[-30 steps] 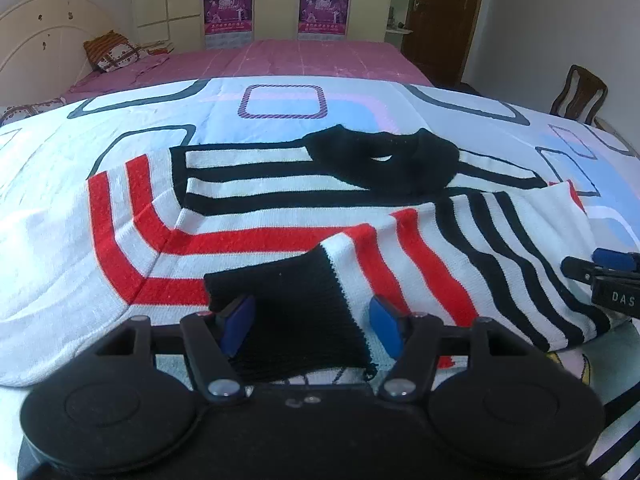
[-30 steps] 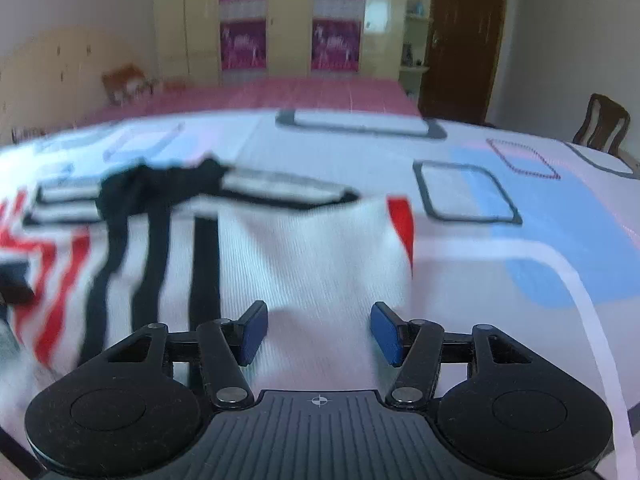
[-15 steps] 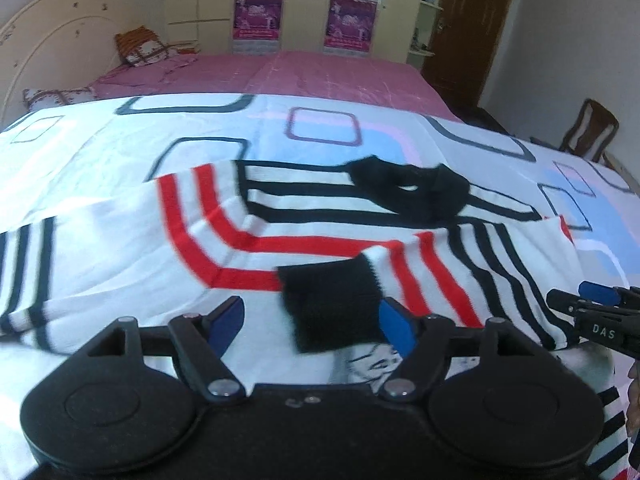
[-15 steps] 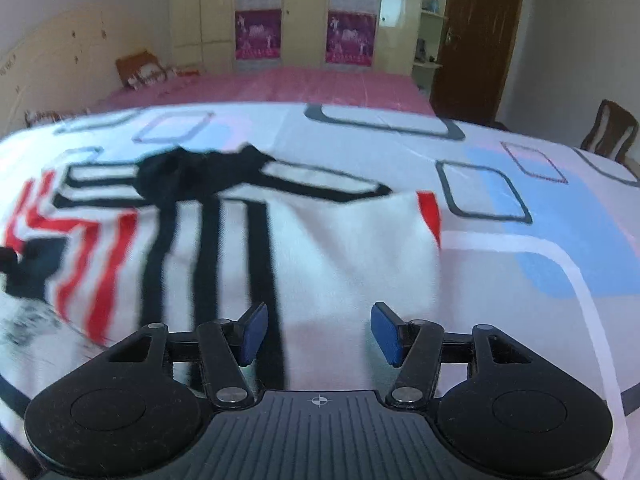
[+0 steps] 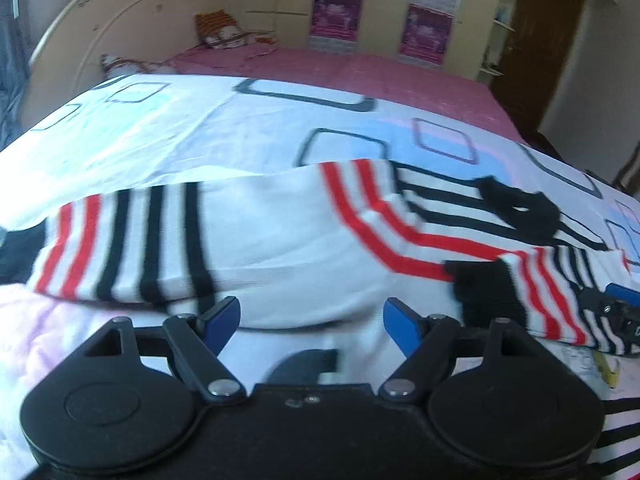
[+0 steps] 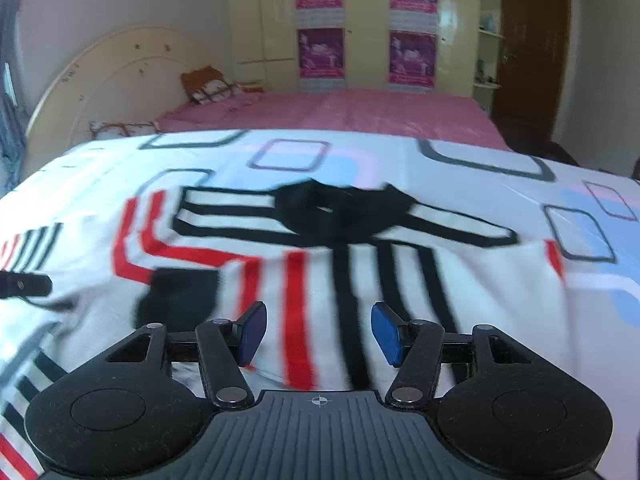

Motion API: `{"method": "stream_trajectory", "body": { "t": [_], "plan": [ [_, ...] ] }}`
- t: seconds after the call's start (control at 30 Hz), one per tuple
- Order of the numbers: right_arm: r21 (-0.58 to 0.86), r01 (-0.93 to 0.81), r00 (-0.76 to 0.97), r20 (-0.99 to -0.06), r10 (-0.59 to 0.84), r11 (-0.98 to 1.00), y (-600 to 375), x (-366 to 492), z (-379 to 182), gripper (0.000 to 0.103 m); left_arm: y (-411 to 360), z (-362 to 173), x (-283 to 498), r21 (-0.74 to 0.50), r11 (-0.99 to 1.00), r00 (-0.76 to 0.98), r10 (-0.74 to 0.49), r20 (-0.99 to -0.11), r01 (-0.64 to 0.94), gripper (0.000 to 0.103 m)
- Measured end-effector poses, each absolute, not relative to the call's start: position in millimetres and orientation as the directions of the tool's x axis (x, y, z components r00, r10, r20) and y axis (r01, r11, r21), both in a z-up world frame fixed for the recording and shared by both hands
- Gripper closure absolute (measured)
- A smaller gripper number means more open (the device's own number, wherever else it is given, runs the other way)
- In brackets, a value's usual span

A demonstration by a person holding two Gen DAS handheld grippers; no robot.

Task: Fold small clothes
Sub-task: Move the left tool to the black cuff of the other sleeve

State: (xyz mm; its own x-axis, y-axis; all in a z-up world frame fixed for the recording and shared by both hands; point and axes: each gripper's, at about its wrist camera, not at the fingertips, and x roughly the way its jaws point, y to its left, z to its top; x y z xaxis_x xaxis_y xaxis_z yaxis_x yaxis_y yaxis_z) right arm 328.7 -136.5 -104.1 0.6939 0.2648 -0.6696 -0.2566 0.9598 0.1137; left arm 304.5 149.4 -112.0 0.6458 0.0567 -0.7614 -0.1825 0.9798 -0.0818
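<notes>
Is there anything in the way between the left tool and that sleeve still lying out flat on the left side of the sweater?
Nothing visible. The left tool is open, right at the near edge of the striped sweater, and the unfolded sleeve lies just ahead to its left on the bedspread, with only bare fabric between them.

This is a bedroom in a home. A bed with a pink bedspread [image 6: 360, 114] stands against a curved cream headboard [image 6: 116, 80], with patterned pillows [image 6: 208, 86] heaped at its head. Behind it runs a tall cream wardrobe [image 6: 360, 24] whose doors carry purple posters [image 6: 322, 54]. Open shelves [image 6: 486, 32] holding small items sit beside a dark wooden door [image 6: 534, 48]. In the foreground a quilt [image 5: 200, 132] printed with rounded squares in pale blue, pink and grey covers the near surface.
</notes>
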Motion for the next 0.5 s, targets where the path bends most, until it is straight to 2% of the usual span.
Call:
{"method": "stream_trajectory", "body": {
  "t": [0.33, 0.5],
  "plan": [
    [0.114, -0.279, 0.676, -0.681, 0.279, 0.954, -86, 345, -110, 0.045, 230, -121, 290, -0.107, 0.941, 0.617, 0.121, -0.778, -0.32, 0.024],
    [0.136, -0.271, 0.652, -0.703, 0.285, 0.953, -73, 355, -120, 0.045, 271, -129, 282, -0.188, 0.892, 0.606, 0.113, -0.787, -0.41, 0.024]
  ]
}}
